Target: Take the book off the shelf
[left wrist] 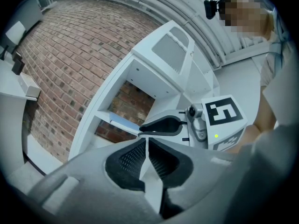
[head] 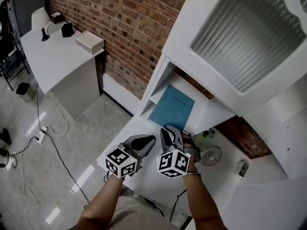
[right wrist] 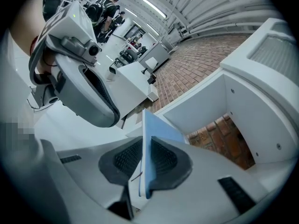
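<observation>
— Book (head: 171, 107): where is it now?
— Caught by its near edge between the right gripper's (head: 169, 132) jaws, blue cover up, far end at the mouth of the white shelf's (head: 156, 78) open compartment.
— And the left gripper (head: 152, 140)?
— Jaws pressed together on nothing, just beside the right one, over the white desk (head: 153, 188).

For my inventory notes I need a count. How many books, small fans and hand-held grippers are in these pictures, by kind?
blue book: 1
small white fan: 1
grippers: 2 (left gripper, right gripper)
Total: 4
</observation>
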